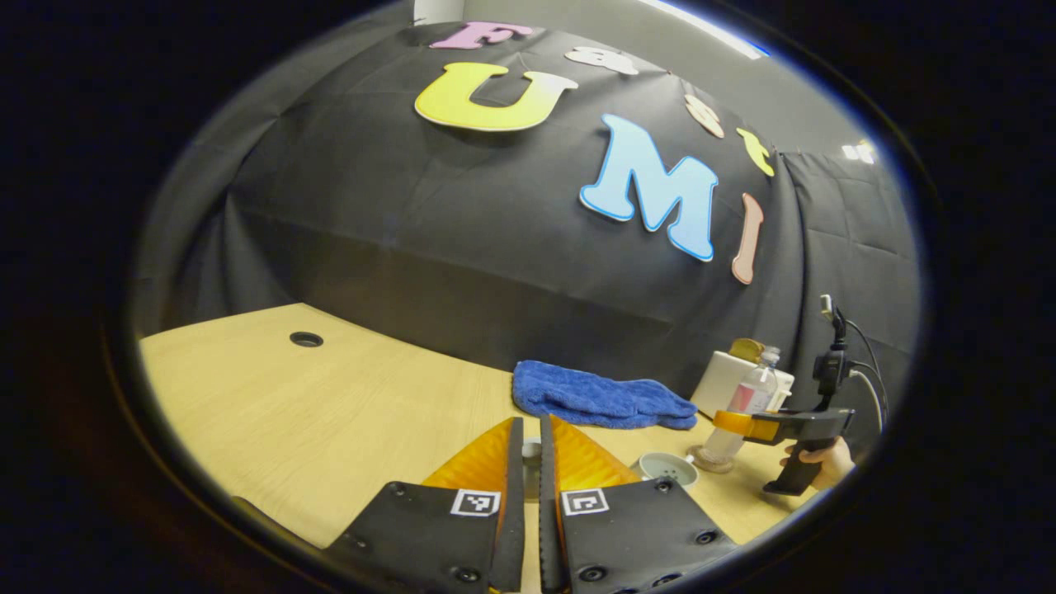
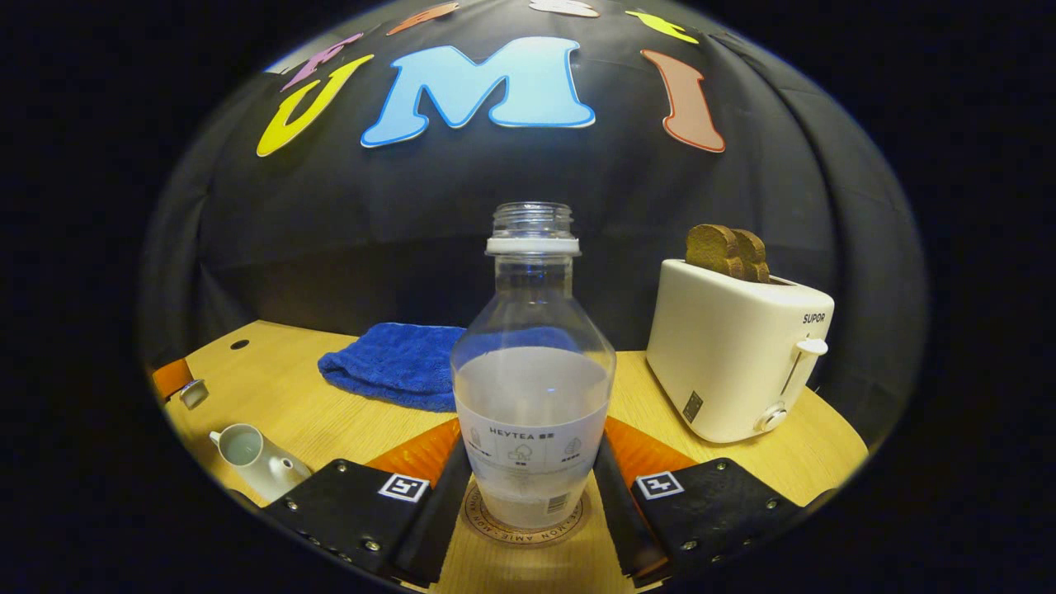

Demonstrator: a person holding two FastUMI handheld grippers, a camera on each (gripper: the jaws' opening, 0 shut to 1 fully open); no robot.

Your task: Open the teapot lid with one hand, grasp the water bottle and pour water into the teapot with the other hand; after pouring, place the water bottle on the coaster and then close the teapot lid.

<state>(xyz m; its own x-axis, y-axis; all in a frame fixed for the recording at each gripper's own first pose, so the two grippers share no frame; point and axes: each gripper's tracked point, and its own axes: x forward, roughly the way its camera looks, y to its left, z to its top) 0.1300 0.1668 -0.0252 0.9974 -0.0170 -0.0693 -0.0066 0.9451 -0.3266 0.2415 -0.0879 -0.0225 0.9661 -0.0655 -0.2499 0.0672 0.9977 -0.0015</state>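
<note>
The clear water bottle (image 2: pixel 532 388), uncapped and about half full, stands upright on the round coaster (image 2: pixel 495 521). My right gripper (image 2: pixel 532 487) is shut on its lower body, a finger touching each side. In the left gripper view the bottle (image 1: pixel 752 394) and right gripper (image 1: pixel 734 422) sit far right, held by a hand (image 1: pixel 825 458). The white teapot (image 1: pixel 668 469) stands uncovered just left of the coaster (image 1: pixel 711 464); it also appears at the lower left of the right gripper view, teapot (image 2: pixel 252 458). My left gripper (image 1: pixel 532 450) is shut on the small white teapot lid (image 1: pixel 532 450), lifted left of the teapot.
A blue towel (image 2: pixel 396 363) lies by the back wall. A white toaster (image 2: pixel 734 355) with bread slices stands right of the bottle. The wooden table (image 1: pixel 330 412) has a cable hole (image 1: pixel 306 339) at its far left.
</note>
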